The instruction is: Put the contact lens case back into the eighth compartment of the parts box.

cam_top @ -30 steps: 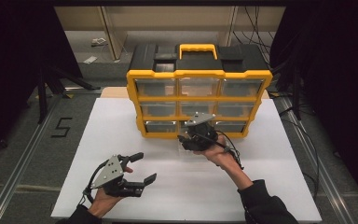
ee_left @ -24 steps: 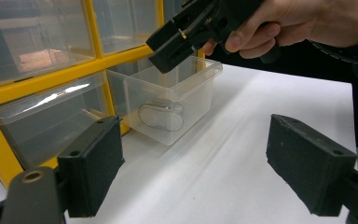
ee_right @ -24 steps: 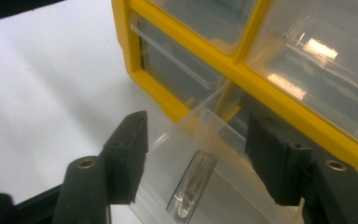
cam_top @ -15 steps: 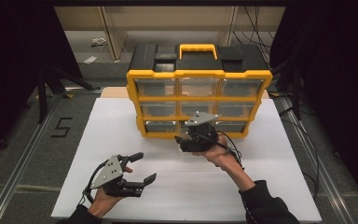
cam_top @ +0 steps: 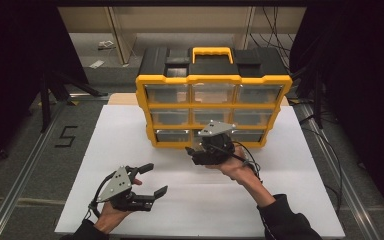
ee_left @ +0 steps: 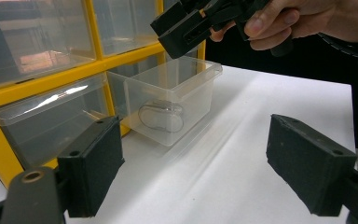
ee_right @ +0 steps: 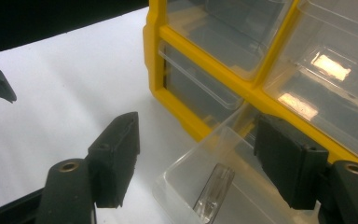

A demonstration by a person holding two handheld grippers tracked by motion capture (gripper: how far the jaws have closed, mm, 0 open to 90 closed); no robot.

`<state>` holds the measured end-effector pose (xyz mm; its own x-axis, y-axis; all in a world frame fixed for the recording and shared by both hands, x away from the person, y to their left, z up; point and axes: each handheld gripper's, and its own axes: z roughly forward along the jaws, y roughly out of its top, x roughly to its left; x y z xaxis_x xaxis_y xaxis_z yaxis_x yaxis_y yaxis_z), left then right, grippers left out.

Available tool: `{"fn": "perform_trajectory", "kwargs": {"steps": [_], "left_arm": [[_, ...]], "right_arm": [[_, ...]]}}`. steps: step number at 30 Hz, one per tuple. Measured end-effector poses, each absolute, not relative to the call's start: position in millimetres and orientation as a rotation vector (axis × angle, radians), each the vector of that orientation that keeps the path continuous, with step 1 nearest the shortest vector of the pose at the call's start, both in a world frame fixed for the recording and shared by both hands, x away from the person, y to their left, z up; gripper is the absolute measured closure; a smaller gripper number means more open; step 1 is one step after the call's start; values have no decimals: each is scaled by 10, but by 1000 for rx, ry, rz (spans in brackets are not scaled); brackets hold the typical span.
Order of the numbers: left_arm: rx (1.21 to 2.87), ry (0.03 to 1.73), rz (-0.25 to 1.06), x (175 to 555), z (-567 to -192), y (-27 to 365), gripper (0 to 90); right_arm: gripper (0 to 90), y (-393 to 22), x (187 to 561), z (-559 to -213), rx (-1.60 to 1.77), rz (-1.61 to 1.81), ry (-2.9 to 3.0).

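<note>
- Clear drawer (ee_left: 172, 100): pulled partway out of the bottom row of the yellow organizer (cam_top: 212, 80). Its front, with an oval pull tab, juts over the white table (cam_top: 130, 130). Its back end is still inside the frame.
- From the right gripper view, the drawer (ee_right: 223, 186) is open-topped and transparent. No contents can be made out.
- Your right claw (cam_top: 200, 150) sits just above the drawer front, pointing down toward it. Its jaws have just been opening and stand wide. In the right gripper view one pad lies to the left of the drawer and the other over its far rim; neither presses on the plastic, so nothing is gripped.
- In the left gripper view, your right claw (ee_left: 186, 28) hangs over the drawer's rear corner, close to the organizer frame.
- Neighbouring drawers in the organizer are shut flush with the yellow frame.
- Your left claw (cam_top: 147, 180) is well apart from the organizer, low over the near left part of the table. Jaws wide, nothing between them, pointing toward the pulled-out drawer.
- The organizer stands upright at the far edge of the table, yellow handle (cam_top: 212, 52) on top.
</note>
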<state>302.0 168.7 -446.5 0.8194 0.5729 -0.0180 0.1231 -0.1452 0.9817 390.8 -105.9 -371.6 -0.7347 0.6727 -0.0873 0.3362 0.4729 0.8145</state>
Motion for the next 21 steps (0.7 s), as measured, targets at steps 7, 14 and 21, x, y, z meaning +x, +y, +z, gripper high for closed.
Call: {"fn": "perform_trajectory", "kwargs": {"steps": [7, 14, 21], "left_arm": [[1696, 547, 427, 3016, -4467, 1685, 180], [1691, 548, 428, 3015, -4464, 1690, 180], [1691, 541, 429, 3010, -4460, 1689, 180]], "right_arm": [[296, -1089, 3854, -3695, 834, 1178, 2328], [286, -1108, 3795, -3662, 821, 1191, 2312], [274, -1114, 3733, -3659, 820, 1215, 2319]]}}
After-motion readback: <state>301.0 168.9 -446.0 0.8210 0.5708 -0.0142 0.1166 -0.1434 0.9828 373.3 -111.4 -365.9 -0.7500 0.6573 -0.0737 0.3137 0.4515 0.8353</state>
